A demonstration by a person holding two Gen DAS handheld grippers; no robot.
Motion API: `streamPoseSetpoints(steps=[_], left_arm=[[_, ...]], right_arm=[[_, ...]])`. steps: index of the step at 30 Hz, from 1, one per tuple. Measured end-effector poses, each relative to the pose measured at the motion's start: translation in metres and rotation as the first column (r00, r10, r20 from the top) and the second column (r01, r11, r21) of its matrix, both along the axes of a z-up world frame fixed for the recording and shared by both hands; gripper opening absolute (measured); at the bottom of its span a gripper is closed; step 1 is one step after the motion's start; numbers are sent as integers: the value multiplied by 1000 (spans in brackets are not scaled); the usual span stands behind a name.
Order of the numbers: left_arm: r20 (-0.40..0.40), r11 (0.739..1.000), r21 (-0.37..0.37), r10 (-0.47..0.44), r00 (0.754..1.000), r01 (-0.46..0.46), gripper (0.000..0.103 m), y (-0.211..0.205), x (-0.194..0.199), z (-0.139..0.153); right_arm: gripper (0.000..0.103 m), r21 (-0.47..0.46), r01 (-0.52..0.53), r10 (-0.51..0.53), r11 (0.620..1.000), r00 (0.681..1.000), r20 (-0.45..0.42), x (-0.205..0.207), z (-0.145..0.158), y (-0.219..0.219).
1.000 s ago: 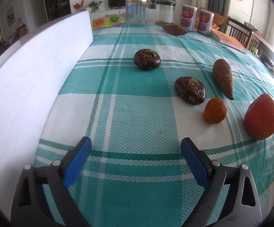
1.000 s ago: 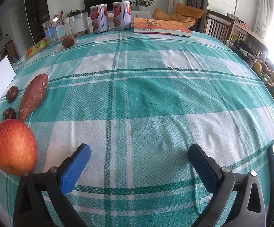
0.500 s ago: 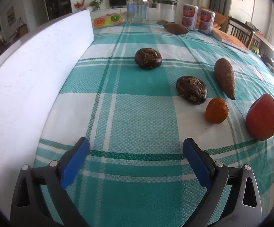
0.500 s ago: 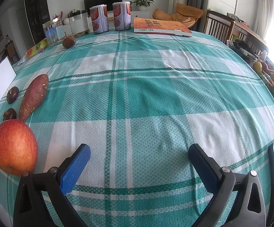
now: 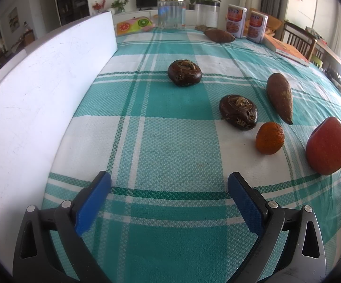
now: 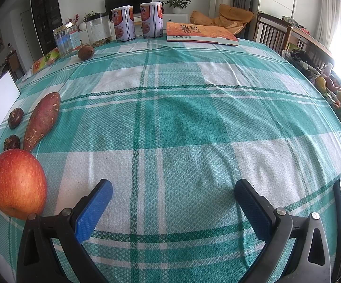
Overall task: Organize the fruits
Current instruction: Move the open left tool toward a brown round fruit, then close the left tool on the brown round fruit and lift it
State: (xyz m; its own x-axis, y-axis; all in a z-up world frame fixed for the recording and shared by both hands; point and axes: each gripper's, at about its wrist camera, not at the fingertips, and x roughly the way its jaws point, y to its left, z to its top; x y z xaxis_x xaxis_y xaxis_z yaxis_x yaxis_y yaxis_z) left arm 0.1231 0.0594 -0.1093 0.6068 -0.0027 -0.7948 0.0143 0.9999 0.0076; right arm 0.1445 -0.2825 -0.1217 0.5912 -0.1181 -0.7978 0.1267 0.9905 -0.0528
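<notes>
While both tools gape wide (nothing held), the left tool (image 5: 169, 184) hovers above the desk (image 5: 170, 141). At two o'clock sits the orange (image 5: 269, 138); the apple (image 6: 18, 184) lies at nine o'clock of the right tool (image 6: 173, 192).

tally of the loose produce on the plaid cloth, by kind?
Apple: 1
Small orange citrus: 1
Sweet potatoes: 2
Dark brown corms: 2
Total: 6
</notes>
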Motion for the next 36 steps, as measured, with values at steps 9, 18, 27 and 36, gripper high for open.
streamPoseSetpoints(steps=[9, 18, 27, 36], left_arm=[[0, 1000, 0, 0, 1000, 0, 100, 0, 0, 0], [0, 1000, 0, 0, 1000, 0, 100, 0, 0, 0], [-19, 999, -26, -26, 999, 25, 100, 0, 3, 1], [-66, 975, -176, -149, 987, 135, 99, -42, 63, 35]], right_arm=[[103, 3, 0, 0, 1000, 1000, 2, 0, 0, 0], [103, 3, 0, 0, 1000, 1000, 2, 0, 0, 0], [103, 4, 0, 0, 1000, 1000, 3, 0, 0, 0], [103, 4, 0, 0, 1000, 1000, 3, 0, 0, 0]])
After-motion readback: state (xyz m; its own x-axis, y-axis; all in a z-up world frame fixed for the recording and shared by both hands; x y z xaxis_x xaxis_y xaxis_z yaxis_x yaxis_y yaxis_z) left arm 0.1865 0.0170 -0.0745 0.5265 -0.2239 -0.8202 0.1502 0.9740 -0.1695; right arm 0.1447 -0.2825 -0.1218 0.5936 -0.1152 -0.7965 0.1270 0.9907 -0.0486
